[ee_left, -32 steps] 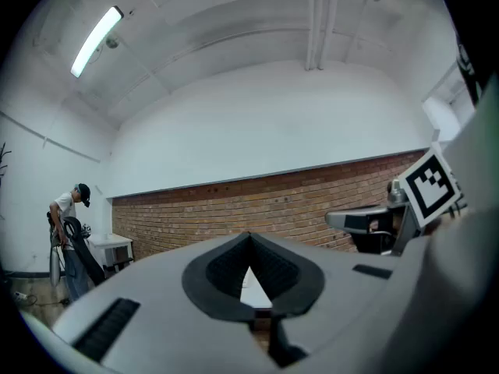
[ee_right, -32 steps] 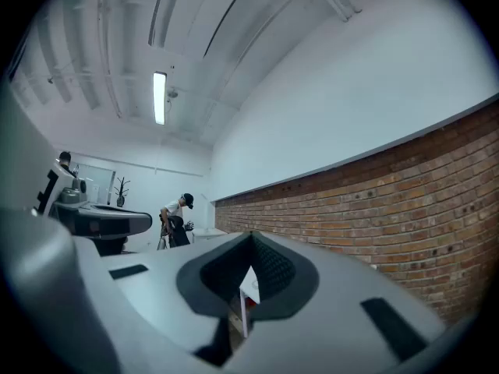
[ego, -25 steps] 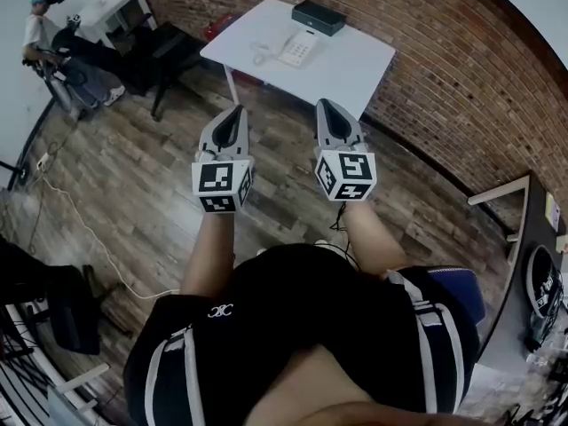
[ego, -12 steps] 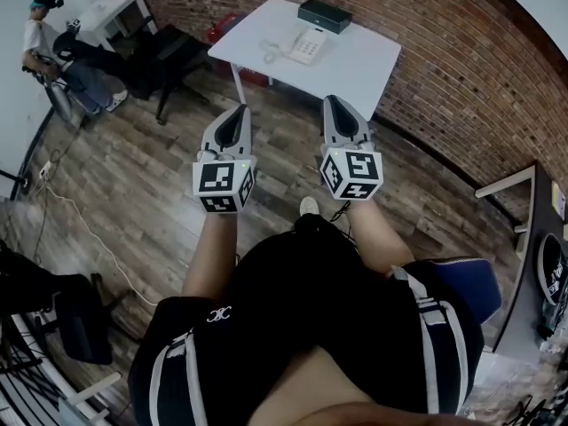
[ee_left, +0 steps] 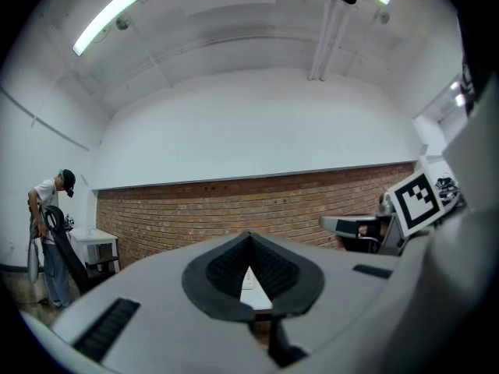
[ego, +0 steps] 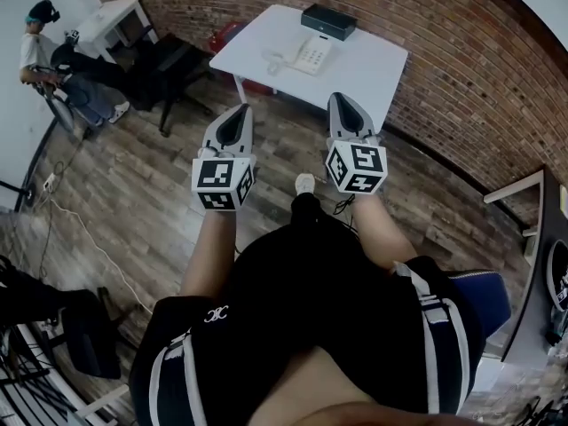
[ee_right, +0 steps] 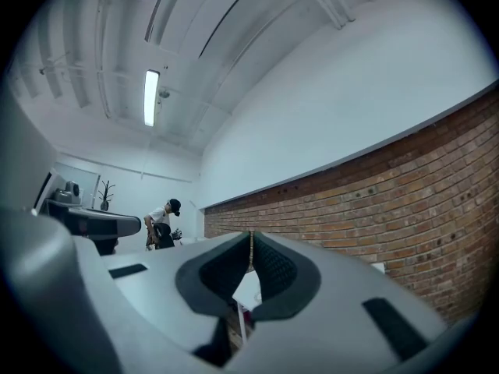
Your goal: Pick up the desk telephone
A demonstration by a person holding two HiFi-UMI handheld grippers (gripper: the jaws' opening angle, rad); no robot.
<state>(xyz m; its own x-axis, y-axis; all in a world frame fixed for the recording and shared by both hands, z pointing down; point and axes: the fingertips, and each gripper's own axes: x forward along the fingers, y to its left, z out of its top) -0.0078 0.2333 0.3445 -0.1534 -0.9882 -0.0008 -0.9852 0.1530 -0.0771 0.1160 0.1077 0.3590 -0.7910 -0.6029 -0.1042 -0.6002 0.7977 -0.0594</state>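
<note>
Desk telephone location: the white desk telephone [ego: 306,55] lies flat on the white table [ego: 377,69], toward the far side, near a black box [ego: 327,19] by the brick wall [ego: 444,78].
Reason for placement: bare table lies on the near side of the telephone, so access from the front edge is judged clear.
Carriage of both tools: they are held side by side ahead of the body, over the wooden floor [ego: 133,176], and point toward the table. This is judged a carrying posture for the approach, not a grasp.
Left tongs [ego: 240,112]: pressed together with the tips meeting. Nothing sits between the pads and they touch nothing.
Right tongs [ego: 343,101]: pressed together and likewise empty, touching nothing.
Separation: both tongs are well apart from the table and the telephone.
Requirement for the next step: the tongs are judged to need spreading before any contact with the telephone.
</note>
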